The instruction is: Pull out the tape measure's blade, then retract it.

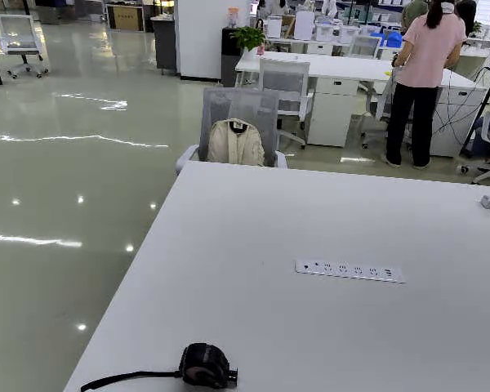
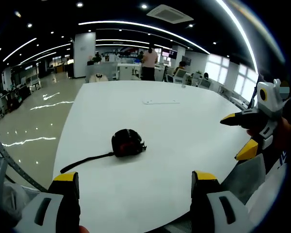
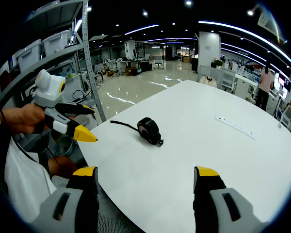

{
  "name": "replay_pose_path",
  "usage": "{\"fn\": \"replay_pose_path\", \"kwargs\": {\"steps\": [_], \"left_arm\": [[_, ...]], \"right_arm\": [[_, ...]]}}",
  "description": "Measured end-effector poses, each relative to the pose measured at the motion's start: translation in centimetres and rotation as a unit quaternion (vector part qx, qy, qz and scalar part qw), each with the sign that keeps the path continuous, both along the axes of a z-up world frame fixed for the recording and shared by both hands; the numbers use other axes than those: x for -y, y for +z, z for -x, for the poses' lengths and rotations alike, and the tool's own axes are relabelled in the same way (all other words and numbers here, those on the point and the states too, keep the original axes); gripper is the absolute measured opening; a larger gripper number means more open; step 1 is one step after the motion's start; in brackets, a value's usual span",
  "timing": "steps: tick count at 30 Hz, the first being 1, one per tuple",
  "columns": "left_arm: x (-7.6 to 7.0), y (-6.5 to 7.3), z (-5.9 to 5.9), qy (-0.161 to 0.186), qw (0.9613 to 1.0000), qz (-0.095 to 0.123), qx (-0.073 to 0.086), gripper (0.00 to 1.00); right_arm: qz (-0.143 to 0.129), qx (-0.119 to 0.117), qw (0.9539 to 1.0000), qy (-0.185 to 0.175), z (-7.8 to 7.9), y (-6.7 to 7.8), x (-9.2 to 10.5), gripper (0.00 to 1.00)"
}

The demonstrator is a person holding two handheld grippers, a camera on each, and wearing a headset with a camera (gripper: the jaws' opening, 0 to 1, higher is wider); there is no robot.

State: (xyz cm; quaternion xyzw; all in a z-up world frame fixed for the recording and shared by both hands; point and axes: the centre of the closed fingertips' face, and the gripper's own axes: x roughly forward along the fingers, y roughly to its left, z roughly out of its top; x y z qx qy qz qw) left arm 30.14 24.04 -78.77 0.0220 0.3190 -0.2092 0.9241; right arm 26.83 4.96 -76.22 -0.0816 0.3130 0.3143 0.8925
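Tape measure (image 1: 206, 365) lay on the counter (image 1: 327, 212) near its front edge. I held my left hand-held gripper (image 2: 135, 176) and right hand-held gripper (image 3: 143, 171) level, both jaws wide, short of it on either side.

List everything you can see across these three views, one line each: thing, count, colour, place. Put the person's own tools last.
Round-cased tape measure: one, black with a black strap, near edge of the table.
Large smooth table: one, white, beneath both tools.
Flat power strip: one, white, mid-table.
Small lump: one, grey, table's far right edge; too small to identify.
Mesh office chair: one, grey, at the table's far end.
Jacket: one, cream, hung on that chair.
Standing person: one, pink top, dark trousers, at a far desk.
Metal shelving: one, grey, holding pale bins, behind the left tool.
Left tool: one, grey with yellow tips, open, short of the tape measure.
Right tool: one, grey with yellow tips, open, short of the tape measure.
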Motion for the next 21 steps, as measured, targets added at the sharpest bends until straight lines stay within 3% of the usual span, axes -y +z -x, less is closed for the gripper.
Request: {"fn": "replay_pose_path", "kwargs": {"steps": [10,21], "left_arm": [[0.4,0.41,0.19,-0.009,1.0,0.0,-0.002,1.0],[-0.56,0.53,0.34,-0.002,1.0,-0.002,-0.004,1.0]], "right_arm": [[-0.003,-0.008,0.9999,-0.012,0.51,0.04,0.38,0.85],[-0.007,-0.014,0.9996,-0.024,1.05,0.33,0.57,0.89]]}}
